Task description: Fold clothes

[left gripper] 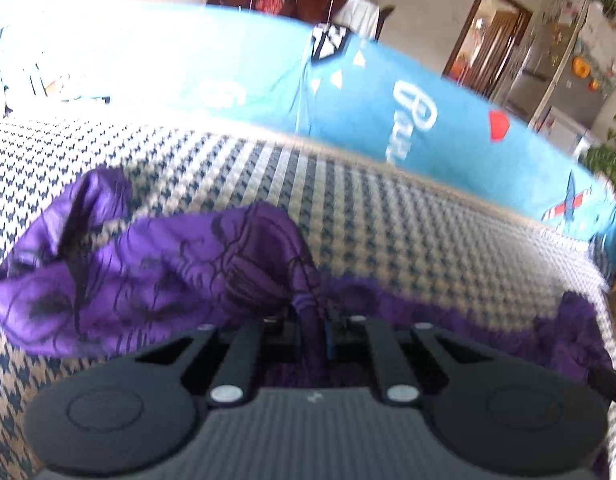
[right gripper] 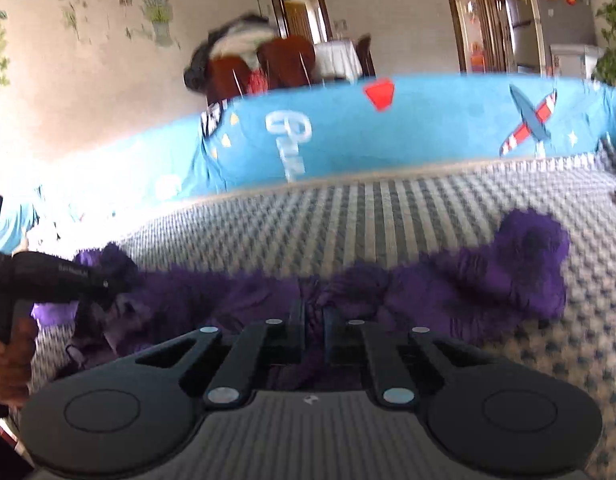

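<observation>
A purple garment (left gripper: 155, 264) lies crumpled across the near edge of a bed or couch covered in a blue-and-white houndstooth cover (left gripper: 408, 216), with a bright blue cushion or blanket (left gripper: 267, 68) printed with white lettering, a red shape and an aeroplane behind it. The cloth looks thin, light and limp, with a slight sheen on its lit side, so it will likely sag, bunch and slide rather than hold any shape; the fabric seems slippery enough that a shallow pinch could slip off. Taking hold at an edge or corner, with both hands spaced well apart, looks like the sensible way to spread it flat before folding. The left gripper (left gripper: 308, 320) has its jaws closed on a gathered ridge of the purple cloth, which rises in a bunched peak between the fingers. The right gripper (right gripper: 314, 332) also has its jaws drawn close together on a fold of the same garment, further along its length. From the right wrist view, the left gripper appears at the left edge, held in a person's hand (right gripper: 7, 360), with cloth bunched at its tip. The garment shows dark vein-like lines over violet, deeply wrinkled, with one end heaped in a soft mound at the right.
</observation>
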{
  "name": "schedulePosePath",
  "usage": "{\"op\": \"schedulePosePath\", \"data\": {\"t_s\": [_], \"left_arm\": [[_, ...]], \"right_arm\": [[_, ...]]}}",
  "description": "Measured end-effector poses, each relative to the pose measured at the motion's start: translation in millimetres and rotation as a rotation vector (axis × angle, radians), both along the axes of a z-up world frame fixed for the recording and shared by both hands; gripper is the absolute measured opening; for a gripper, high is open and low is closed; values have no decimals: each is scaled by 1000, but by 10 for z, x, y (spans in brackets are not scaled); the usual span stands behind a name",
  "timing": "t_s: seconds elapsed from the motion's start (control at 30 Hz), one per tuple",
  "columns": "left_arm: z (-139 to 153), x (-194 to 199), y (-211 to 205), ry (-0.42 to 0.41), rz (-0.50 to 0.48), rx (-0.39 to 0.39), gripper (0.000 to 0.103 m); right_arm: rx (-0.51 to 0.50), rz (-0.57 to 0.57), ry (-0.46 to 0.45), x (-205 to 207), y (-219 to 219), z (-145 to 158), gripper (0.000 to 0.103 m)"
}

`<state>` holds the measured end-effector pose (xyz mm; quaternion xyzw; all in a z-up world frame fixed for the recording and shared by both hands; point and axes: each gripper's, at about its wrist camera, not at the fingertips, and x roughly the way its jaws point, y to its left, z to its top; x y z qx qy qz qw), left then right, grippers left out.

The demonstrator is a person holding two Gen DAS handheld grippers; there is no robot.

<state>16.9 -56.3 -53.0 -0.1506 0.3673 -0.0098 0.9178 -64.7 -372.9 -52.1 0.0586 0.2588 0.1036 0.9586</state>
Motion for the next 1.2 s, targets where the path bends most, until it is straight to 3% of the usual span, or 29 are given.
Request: {"op": "schedulePosePath", "data": {"t_s": [0.1,0.33,0.57,0.7,0.97,1.2], "left_arm": [[107,98,9,-36,27,-6,9],[382,373,3,-118,115,58,9],[634,774,-123,-192,138,131,9],[662,1027,-159,-206,160,176,9],[714,1547,-129,-230,201,190,9],[554,1994,-155,-218,218,201,9]], "right_arm": [[-14,-8,-59,117,-5,120,10],[2,-52,-159,502,-114,370,10],[-17,-80,-239,998,-114,586,10],[-24,-100,-253,1325,-97,622,10],[-28,-107,-290,1970,-34,667,10],[-5,-141,-289,2484,-9,540,10]]}}
